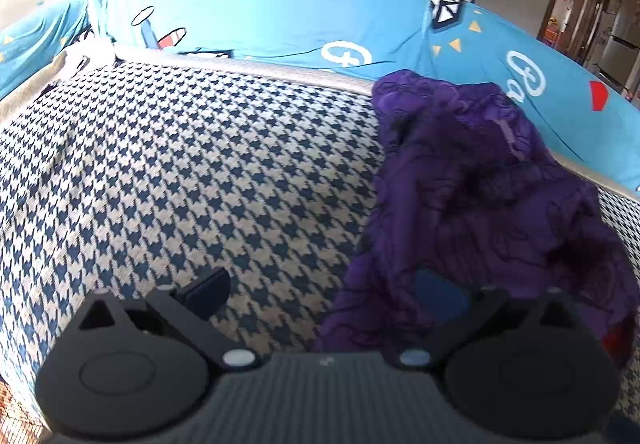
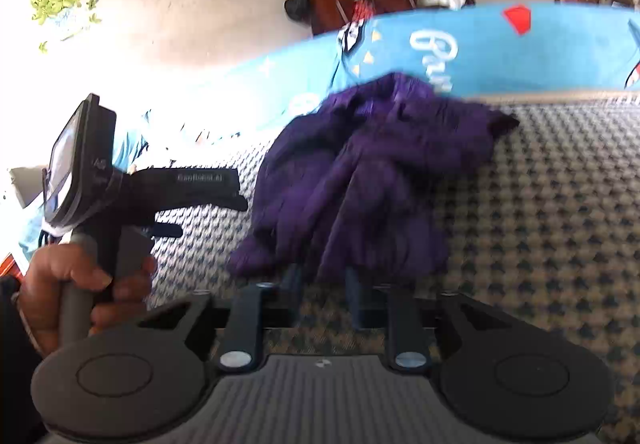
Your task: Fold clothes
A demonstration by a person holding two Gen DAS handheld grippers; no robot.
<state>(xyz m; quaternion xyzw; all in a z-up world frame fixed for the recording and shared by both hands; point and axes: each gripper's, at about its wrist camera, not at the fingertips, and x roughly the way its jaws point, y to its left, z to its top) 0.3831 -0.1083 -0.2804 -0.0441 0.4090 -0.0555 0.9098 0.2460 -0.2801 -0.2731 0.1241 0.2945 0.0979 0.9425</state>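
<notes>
From the left wrist, the left gripper (image 1: 324, 292) had its fingers spread wide apart, gripping nothing. The purple garment (image 1: 480, 196) lay crumpled on the checked cover (image 1: 180, 172), with one finger over its near edge.

From the right wrist, the right gripper (image 2: 324, 284) had its fingers a little apart, with the garment's hem just at their tips; I could not tell if they pinched it. A hand (image 2: 76, 292) held the other gripper's handle. A blue sheet (image 2: 500, 48) lay behind.
</notes>
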